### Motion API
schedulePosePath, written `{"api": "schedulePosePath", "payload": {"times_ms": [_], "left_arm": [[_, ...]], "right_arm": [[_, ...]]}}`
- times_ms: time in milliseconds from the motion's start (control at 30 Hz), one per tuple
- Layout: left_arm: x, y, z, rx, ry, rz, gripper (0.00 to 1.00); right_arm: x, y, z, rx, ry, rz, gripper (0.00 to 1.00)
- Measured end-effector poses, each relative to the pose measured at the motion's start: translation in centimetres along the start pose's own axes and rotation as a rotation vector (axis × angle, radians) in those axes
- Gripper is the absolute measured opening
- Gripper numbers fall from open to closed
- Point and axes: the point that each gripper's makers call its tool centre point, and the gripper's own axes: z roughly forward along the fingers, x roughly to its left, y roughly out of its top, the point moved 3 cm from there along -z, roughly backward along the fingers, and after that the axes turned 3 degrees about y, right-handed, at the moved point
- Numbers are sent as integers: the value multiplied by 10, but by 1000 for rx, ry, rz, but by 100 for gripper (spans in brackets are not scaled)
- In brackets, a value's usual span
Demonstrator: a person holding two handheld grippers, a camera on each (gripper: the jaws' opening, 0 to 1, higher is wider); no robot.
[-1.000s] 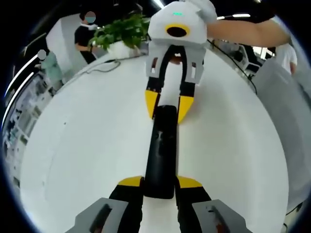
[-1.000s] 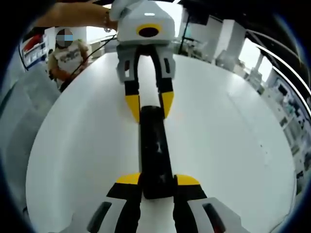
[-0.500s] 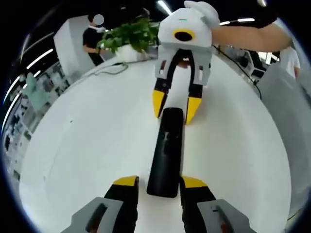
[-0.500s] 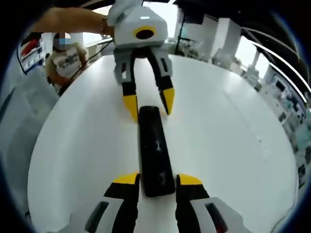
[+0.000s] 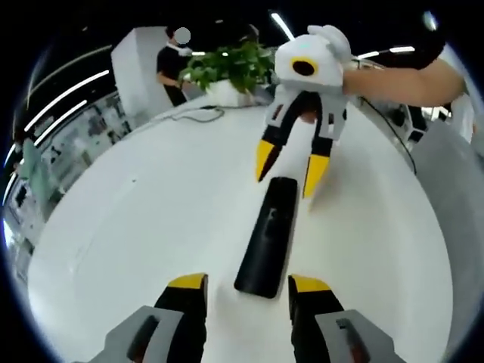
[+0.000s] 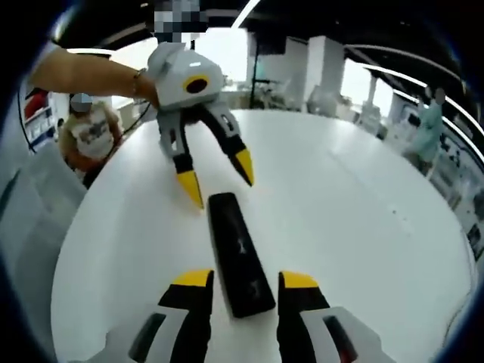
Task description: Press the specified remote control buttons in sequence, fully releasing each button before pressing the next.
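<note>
Remote control: long black plastic remote control [image 5: 269, 236] lies flat on the round white table [image 5: 136, 242], well in from every edge, buttons up; button markings too small to read.
Left gripper: left gripper [image 5: 246, 291], yellow-tipped black jaws, parted wide at the near end of the remote; the gap is broader than the remote and neither tip touches it.
Right gripper: right gripper [image 6: 243, 286], same build, jaws parted wide, one tip each side of the remote's opposite end, clear of its edges.
Grip status: remote held by nothing; it rests loose on the table.
Risk, slide: a press from one jaw tip could push the unrestrained remote along the smooth table top, so the tip lands off the target button.
Risk, pivot: a press near one end with the other end free may tip or spin the remote.
Risk, double press: tips are broad beside the small buttons; a neighbouring button may go down too.
Risk, release: lifting too little between presses would merge two presses into one.
Surroundings: green potted plant [image 5: 231, 69] near the far table edge; people stand beyond the table.
</note>
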Motion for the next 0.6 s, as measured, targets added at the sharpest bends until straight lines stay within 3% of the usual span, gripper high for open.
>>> {"api": "schedulePosePath", "payload": {"times_ms": [167,300,600], "left_arm": [[-1,-4,-4,-38,52,-57,46],[-6,-4,-7,-71,100,-117,55],[-13,-7,-10,-113,161,-212,55]], "right_arm": [[3,0,-3,-35,-39,35,33],[2,1,-7,-93,-81,92,39],[-1,-4,-16,-154,-172,166,40]]}}
